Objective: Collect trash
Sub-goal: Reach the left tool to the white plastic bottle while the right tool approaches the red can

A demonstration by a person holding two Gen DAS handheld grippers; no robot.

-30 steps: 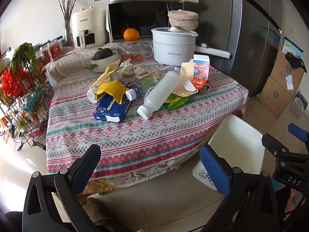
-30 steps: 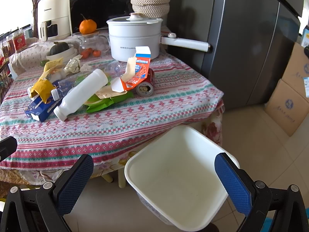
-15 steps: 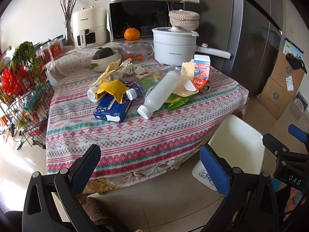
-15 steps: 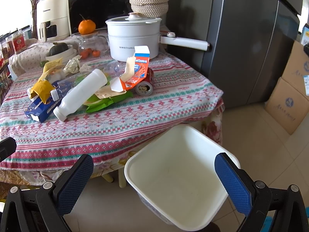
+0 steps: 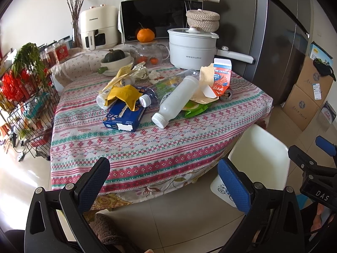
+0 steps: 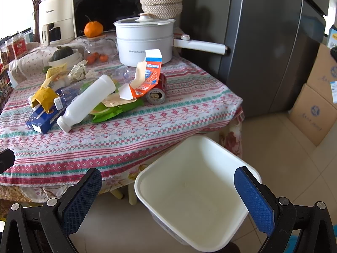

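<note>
In the middle of both frames I see the trash on the patterned tablecloth (image 5: 147, 147): a white plastic bottle (image 5: 177, 102) lying on its side, a torn orange carton (image 6: 147, 78), a dented can (image 6: 157, 92). The white bin (image 6: 189, 194) stands low right. My left gripper (image 5: 164, 181) and right gripper (image 6: 168, 198) have the jaws wide apart, holding nothing.

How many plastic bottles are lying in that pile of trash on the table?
3 visible: a big white bottle in front, a clear blue-labelled one behind it, and another under the yellow wrapper. More may be hidden.
</note>
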